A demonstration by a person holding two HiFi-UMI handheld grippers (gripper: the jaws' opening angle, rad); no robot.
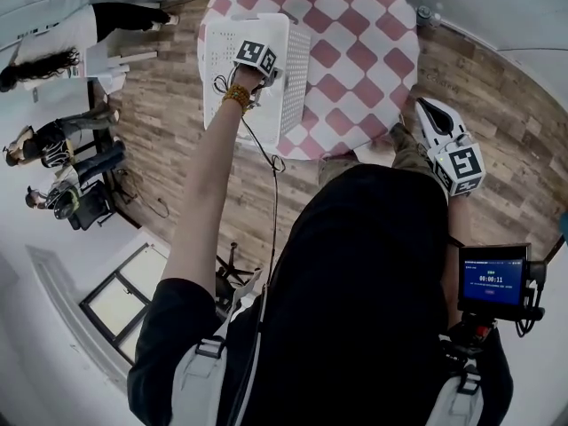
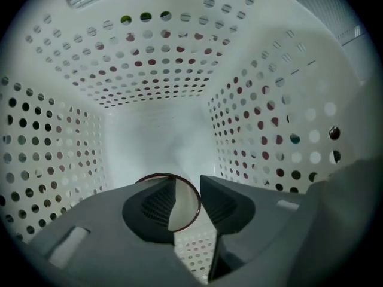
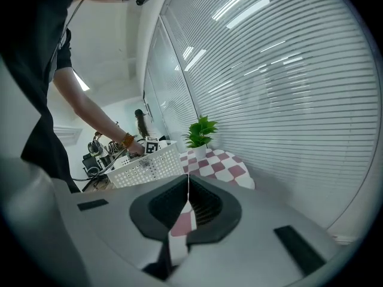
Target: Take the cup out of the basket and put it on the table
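Left gripper (image 2: 187,188) jaws apart, one cup (image 2: 184,211) between, one basket (image 2: 161,70).

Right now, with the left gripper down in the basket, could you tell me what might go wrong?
On the left gripper, the jaws stand apart at the rim of the clear cup, so a rim pinch may slip. The basket walls sit close; the cup could catch coming up.

Overhead, inside and beside basket (image 1: 295,76)

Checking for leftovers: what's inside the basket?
A clear cup between the left tongs, bare basket walls beyond. The tongs cover the floor nearest them.
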